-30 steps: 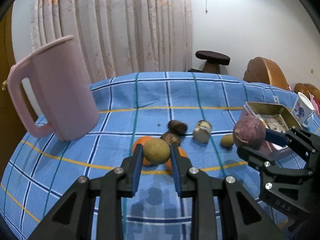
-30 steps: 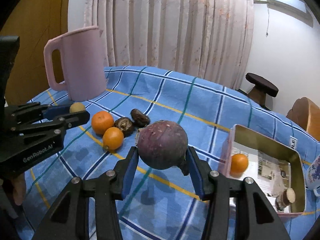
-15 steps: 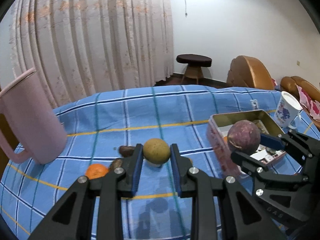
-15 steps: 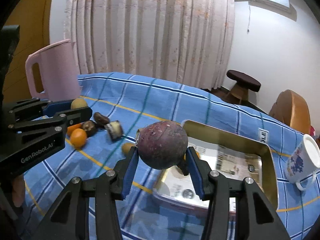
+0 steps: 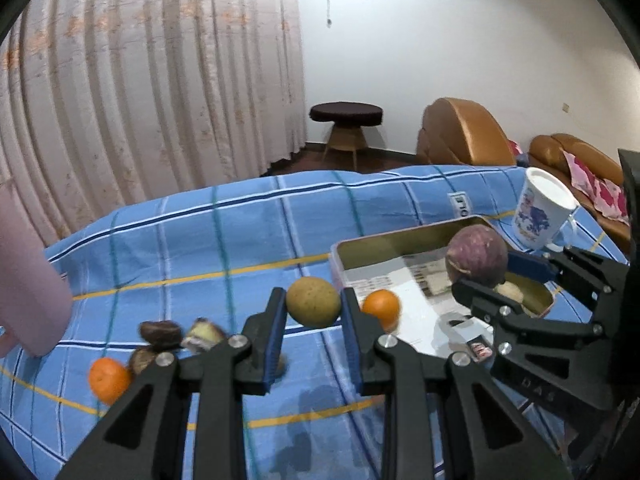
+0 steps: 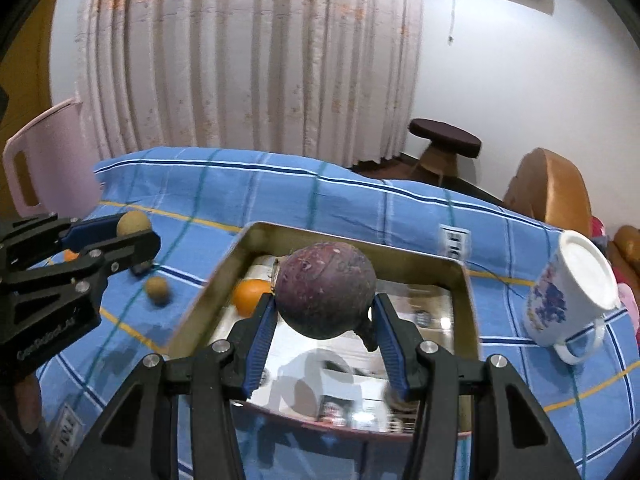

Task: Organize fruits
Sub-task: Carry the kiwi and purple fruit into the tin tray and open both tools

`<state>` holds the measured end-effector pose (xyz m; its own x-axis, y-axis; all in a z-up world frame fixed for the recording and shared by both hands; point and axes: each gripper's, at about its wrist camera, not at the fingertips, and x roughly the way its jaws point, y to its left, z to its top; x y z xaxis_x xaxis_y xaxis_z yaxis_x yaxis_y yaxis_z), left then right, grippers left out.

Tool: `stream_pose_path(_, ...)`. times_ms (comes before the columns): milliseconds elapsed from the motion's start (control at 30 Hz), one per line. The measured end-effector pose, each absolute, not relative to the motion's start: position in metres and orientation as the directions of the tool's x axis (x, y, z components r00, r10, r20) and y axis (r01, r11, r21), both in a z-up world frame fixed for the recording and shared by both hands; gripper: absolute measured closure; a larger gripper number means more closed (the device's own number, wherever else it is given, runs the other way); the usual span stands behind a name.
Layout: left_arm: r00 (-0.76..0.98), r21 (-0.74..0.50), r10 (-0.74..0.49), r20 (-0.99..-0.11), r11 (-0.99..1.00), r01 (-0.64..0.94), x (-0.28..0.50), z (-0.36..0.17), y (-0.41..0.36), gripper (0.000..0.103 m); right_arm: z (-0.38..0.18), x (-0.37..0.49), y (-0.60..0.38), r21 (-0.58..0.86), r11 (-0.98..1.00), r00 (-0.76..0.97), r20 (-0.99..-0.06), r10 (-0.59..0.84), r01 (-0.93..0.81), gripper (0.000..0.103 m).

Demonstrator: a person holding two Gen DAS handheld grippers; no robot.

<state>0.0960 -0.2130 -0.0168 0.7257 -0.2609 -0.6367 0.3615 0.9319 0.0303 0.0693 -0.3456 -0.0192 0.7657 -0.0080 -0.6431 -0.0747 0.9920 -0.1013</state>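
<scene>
My left gripper (image 5: 313, 307) is shut on a small tan-green round fruit (image 5: 313, 301), held above the blue checked cloth just left of the metal tin (image 5: 360, 246). My right gripper (image 6: 326, 312) is shut on a large purple round fruit (image 6: 326, 294), held over the tin (image 6: 464, 292). The purple fruit also shows in the left wrist view (image 5: 476, 258). An orange (image 5: 381, 307) lies inside the tin at its left end. Another orange (image 5: 108, 376), dark brown fruits (image 5: 160, 332) and a small tan fruit (image 6: 157, 289) lie on the cloth.
A pink jug (image 6: 44, 168) stands at the table's left. A white mug with blue print (image 6: 568, 300) stands right of the tin. Beyond the table are a curtain, a dark round stool (image 5: 346, 114) and brown chairs.
Both grippers have swung right with their fruits. The right one now holds the purple fruit over the tin; the left one is now beside the tin's left end.
</scene>
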Motion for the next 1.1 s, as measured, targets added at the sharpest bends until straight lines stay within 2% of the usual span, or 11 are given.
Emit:
stream_pose_path(333, 0.7, 0.035, -0.297, -0.65, 0.908, 0.417, 0.104, -0.023, -0.255, 0.075, -0.024, 0.072, -0.38, -0.104, 0.994, 0.747, -0.663, -0.054, -0.02, 0.052)
stream_pose_path(1100, 0.674, 0.075, -0.267, -0.688, 0.898, 0.433, 0.11, -0.046, -0.273, 0.074, -0.04, 0.076, -0.39, -0.105, 0.994, 0.707, -0.705, -0.058, -0.024, 0.052)
